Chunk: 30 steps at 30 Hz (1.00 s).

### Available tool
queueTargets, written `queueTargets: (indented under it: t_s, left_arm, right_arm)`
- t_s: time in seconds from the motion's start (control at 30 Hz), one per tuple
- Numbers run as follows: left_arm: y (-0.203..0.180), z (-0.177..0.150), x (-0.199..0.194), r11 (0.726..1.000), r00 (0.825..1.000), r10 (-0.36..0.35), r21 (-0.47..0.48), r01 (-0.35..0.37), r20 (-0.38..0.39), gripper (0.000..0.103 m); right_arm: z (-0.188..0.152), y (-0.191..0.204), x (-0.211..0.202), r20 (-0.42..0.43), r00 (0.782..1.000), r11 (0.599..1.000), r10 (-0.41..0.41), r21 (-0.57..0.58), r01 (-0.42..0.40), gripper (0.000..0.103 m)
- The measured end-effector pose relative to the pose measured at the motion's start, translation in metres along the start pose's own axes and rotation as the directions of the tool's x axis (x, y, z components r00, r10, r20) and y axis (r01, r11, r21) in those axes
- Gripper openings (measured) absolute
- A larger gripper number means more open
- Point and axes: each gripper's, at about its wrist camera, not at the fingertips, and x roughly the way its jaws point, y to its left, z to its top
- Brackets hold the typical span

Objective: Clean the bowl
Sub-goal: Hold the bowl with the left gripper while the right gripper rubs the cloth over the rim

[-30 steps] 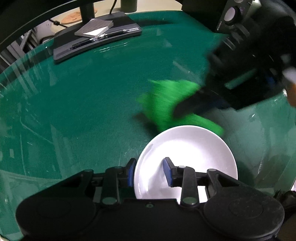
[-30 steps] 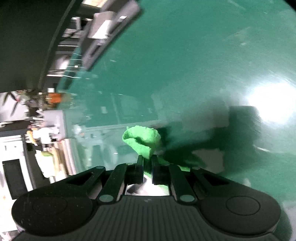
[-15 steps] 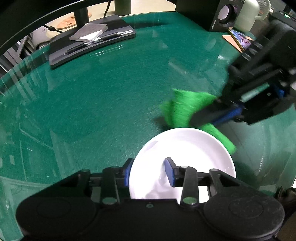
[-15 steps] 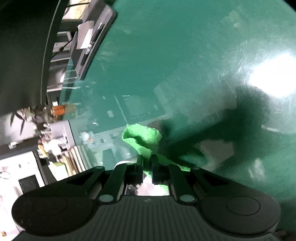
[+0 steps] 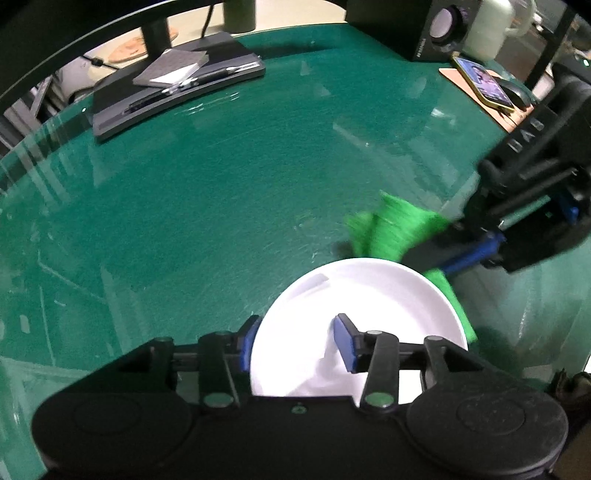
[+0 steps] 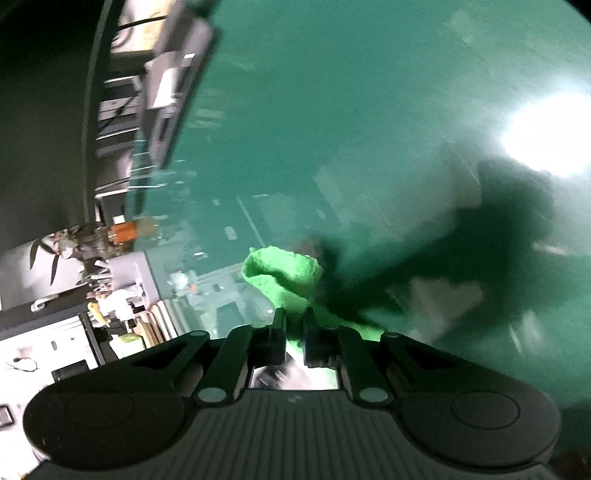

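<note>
White bowl (image 5: 354, 317) sits on the green desk (image 5: 207, 206), near its front edge, right under the left wrist cam. Left claw (image 5: 295, 339) straddles the bowl's near-left rim: one blue pad outside the wall, the other inside the bowl. Jaws are opening w/ the rim between them; gap visible, pads not pressing on it.

Right claw (image 6: 294, 325) is clamped tight on a bright green cloth (image 6: 284, 273); jaws nearly together, cloth bunched btwn them and sticking out ahead of the tips. In the left view that claw comes in from the right, cloth (image 5: 399, 229) just beyond the bowl's far-right rim, part of it trailing down along the bowl's right side. Can't tell if cloth touches the rim; it's blurred.

Bowl interior looks plain white, no marks I can make out.

Back of desk: dark monitor base (image 5: 177, 92) w/ a small notepad (image 5: 171, 66) and pen on it, far left. Far right: black speaker (image 5: 417, 29), pale mug (image 5: 491, 26), phone (image 5: 484, 81) lying on a tan mat. Right wrist view is smeared; desk shows glare.
</note>
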Motion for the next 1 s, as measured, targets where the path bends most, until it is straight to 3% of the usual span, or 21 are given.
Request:
queueTargets:
  t_s: [0.23,0.33,0.57,0.77,1.0]
  left_arm:
    - [-0.018,-0.007,-0.004,0.998,0.999,-0.021,0.065,0.019,0.027,0.043]
    - [-0.022,-0.009,-0.006,0.999,1.000,-0.009,0.037,0.008,0.026,0.043]
    - [-0.028,-0.011,-0.007,0.996,0.999,0.028,-0.084,-0.029,-0.015,0.043]
    - [-0.031,-0.011,-0.008,0.988,0.998,0.055,-0.144,-0.059,-0.032,0.044]
    - [-0.034,-0.013,-0.011,0.988,0.997,0.073,-0.137,-0.076,-0.024,0.044]
  right_arm:
    - [-0.013,-0.020,-0.010,0.042,0.999,0.997,0.004,0.075,-0.007,0.009]
    - [-0.011,-0.019,-0.005,0.044,0.999,0.997,-0.001,0.082,-0.003,0.010]
    - [-0.001,-0.011,0.007,0.003,0.999,0.999,0.038,-0.018,-0.038,0.010]
    - [0.000,-0.047,-0.011,-0.077,0.994,0.995,0.078,0.071,-0.073,0.010]
    - [0.009,-0.018,0.017,-0.064,0.993,0.995,0.094,0.019,-0.093,0.011]
